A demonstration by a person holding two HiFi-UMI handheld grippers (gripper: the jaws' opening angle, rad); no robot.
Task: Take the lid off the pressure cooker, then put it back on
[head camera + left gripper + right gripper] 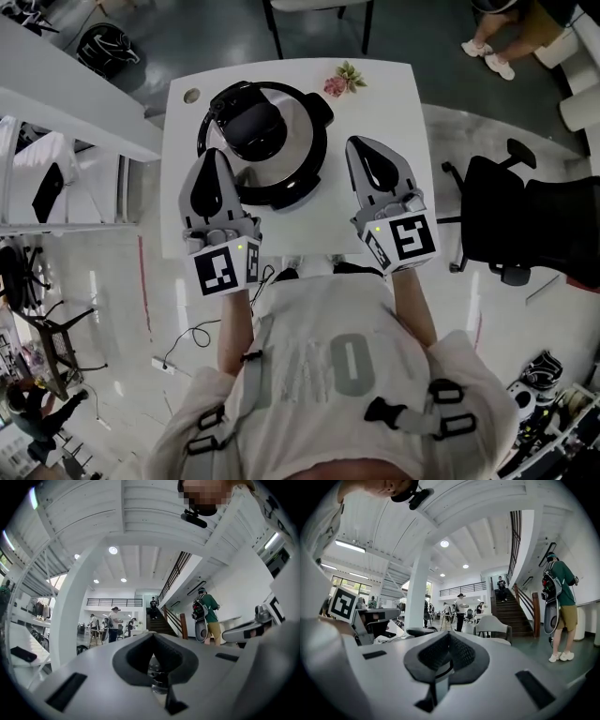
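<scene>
The pressure cooker [302, 141] stands on the white table [394, 103] with its silvery lid on and the black lid handle [251, 127] on top. My left gripper [215, 156] hangs over the cooker's near left rim, pointing roughly level, jaws together and empty. My right gripper [360, 144] is just off the cooker's right side, also shut with nothing held. In the left gripper view the jaws [153, 635] meet and point out into the room. The right gripper view shows its jaws [449, 635] closed, with the left gripper's marker cube [343, 604] off to the left.
A small pink flower ornament [343, 80] lies at the table's far right corner and a round hole [191, 96] at its far left. A black office chair [511, 220] stands to the right, white shelving [75, 122] to the left. A person with a backpack [560, 602] stands by the stairs.
</scene>
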